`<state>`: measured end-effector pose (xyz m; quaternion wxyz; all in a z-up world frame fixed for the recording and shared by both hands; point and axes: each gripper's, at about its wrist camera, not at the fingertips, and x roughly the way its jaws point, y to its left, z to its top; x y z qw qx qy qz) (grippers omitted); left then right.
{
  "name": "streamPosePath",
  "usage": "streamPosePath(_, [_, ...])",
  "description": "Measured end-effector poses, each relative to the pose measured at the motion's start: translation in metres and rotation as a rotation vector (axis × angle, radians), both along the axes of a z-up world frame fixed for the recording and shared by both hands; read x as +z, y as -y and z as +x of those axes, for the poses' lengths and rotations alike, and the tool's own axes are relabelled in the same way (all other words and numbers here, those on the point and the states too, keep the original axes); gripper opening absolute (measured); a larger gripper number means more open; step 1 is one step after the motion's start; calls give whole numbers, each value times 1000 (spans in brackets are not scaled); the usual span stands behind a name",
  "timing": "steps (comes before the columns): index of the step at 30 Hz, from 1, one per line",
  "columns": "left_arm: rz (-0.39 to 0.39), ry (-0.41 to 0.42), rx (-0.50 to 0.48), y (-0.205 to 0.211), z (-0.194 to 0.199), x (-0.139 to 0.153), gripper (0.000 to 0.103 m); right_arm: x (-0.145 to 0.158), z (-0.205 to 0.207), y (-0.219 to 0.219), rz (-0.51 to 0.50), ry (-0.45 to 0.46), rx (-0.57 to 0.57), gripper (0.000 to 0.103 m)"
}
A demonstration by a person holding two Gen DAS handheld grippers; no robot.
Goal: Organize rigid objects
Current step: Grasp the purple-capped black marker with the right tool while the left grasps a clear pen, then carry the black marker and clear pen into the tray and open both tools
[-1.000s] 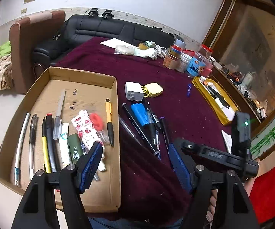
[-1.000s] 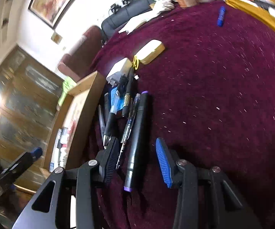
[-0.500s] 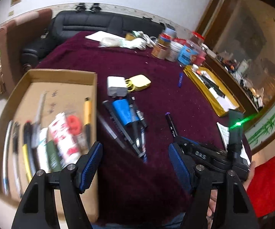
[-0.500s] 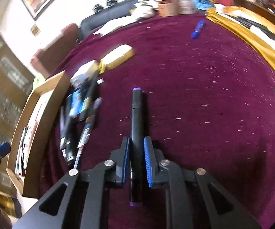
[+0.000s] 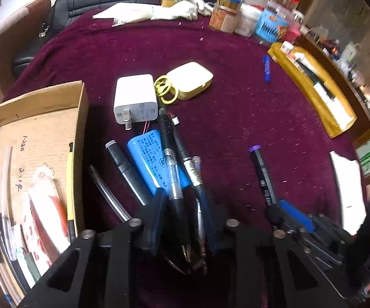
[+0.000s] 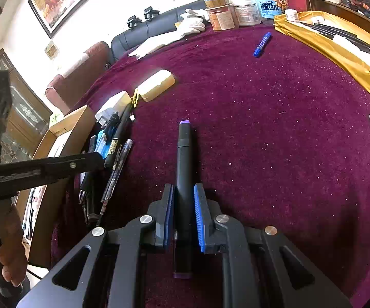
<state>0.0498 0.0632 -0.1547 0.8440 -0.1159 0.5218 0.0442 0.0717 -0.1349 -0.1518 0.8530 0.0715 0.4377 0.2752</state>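
My right gripper [image 6: 183, 197] is shut on a black marker with purple ends [image 6: 183, 159], which points away over the maroon cloth; the marker also shows in the left wrist view [image 5: 262, 172]. My left gripper [image 5: 183, 202] has closed around a bundle of pens [image 5: 174, 179] lying beside a blue battery [image 5: 150, 161]. A cardboard tray [image 5: 81, 118] with several pens in it lies to the left. A white charger [image 5: 136, 100] and a yellow case [image 5: 191, 79] lie beyond the pens.
A blue marker [image 6: 262, 43] lies far out on the cloth. A yellow envelope with pens [image 6: 339, 48] lies at the right. Jars and tubs [image 6: 244, 7] and white gloves [image 6: 195, 23] stand at the far edge. A sofa is behind.
My left gripper has dropped onto the pen bundle and narrowed from wide open around it. My right gripper stays shut on the purple-ended marker, which has moved right, away from the pile.
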Motion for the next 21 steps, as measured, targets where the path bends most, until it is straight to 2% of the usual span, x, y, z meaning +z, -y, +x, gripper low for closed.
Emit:
streamPosePath(2, [35, 0, 16, -2, 0, 0, 12, 0, 1, 0, 6, -4, 0, 15])
streamPosePath(5, [3, 4, 30, -7, -5, 0, 10, 0, 0, 0, 8, -4, 0, 15])
streamPosePath(8, [-27, 39, 32, -7, -26, 5, 10, 0, 0, 0, 3, -1, 1, 15])
streamPosePath(15, [-261, 159, 91, -21, -109, 20, 10, 0, -4, 0, 8, 6, -6, 15])
streamPosePath(17, [-292, 195, 120, -34, -133, 30, 10, 1, -9, 7, 58, 10, -36, 15])
streamPosePath(18, [-297, 218, 142, -44, -147, 38, 10, 3, -14, 12, 119, -2, -46, 15])
streamPosePath(20, [-294, 258, 181, -62, -167, 50, 10, 12, -26, 12, 262, -34, -7, 15])
streamPosePath(21, [-287, 274, 203, -71, -176, 55, 10, 19, -33, 8, 293, -27, 16, 15])
